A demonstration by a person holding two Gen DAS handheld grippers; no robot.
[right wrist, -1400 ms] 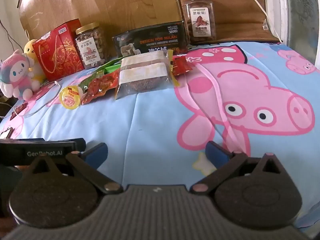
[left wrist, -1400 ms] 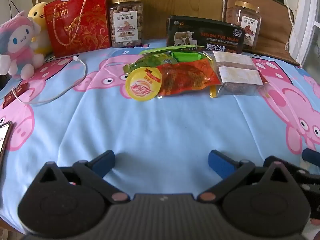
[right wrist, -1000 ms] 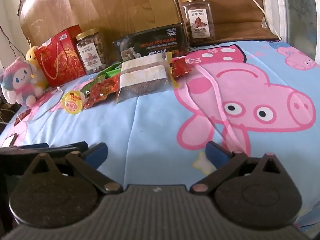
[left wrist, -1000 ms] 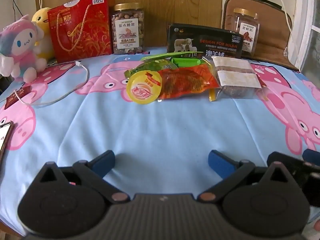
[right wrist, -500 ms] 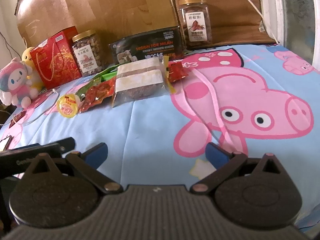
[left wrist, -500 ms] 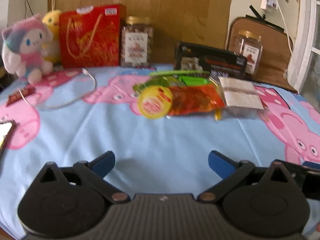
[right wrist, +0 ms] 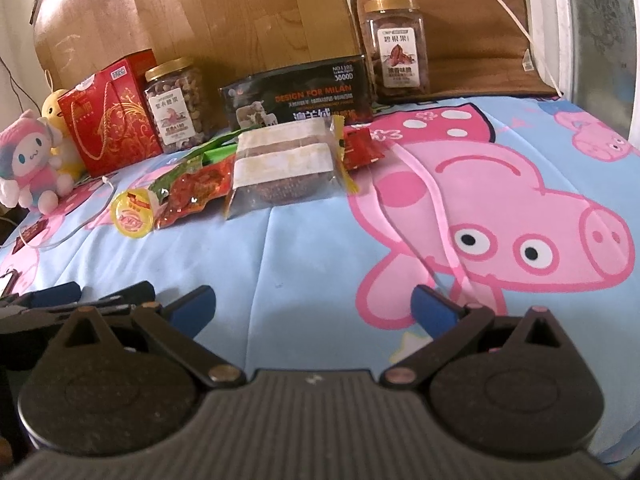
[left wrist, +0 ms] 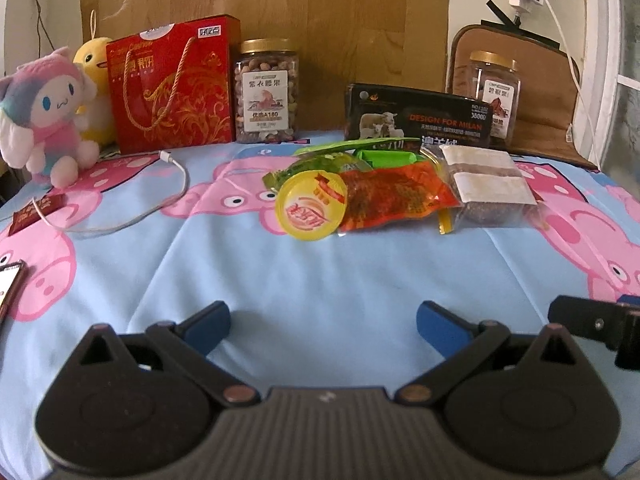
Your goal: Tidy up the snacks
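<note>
A heap of snacks lies mid-bed: a yellow jelly cup (left wrist: 311, 210) (right wrist: 133, 213), a red packet (left wrist: 394, 196) (right wrist: 192, 188), green packets (left wrist: 352, 160) and a clear bag of brown cakes (left wrist: 490, 186) (right wrist: 282, 170). Behind stand a black box (left wrist: 418, 120) (right wrist: 296, 98), a nut jar (left wrist: 267, 92) (right wrist: 176, 106), a second jar (left wrist: 496, 98) (right wrist: 396, 48) and a red gift box (left wrist: 174, 86) (right wrist: 108, 120). My left gripper (left wrist: 323, 324) hovers open and empty near the front of the bed. My right gripper (right wrist: 314, 308) is open too, empty, to its right.
Two plush toys (left wrist: 46, 116) (right wrist: 30, 160) sit at the far left. A white cable (left wrist: 132, 216) trails over the blue cartoon-pig sheet (left wrist: 320, 280). A phone (left wrist: 10, 284) lies at the left edge. A wooden headboard (left wrist: 280, 12) and a brown cushion (right wrist: 480, 32) stand behind.
Both grippers have tilted up and edged slightly toward the snack heap, staying open. The left gripper's body shows further in at the right view's left edge. No snack has moved.
</note>
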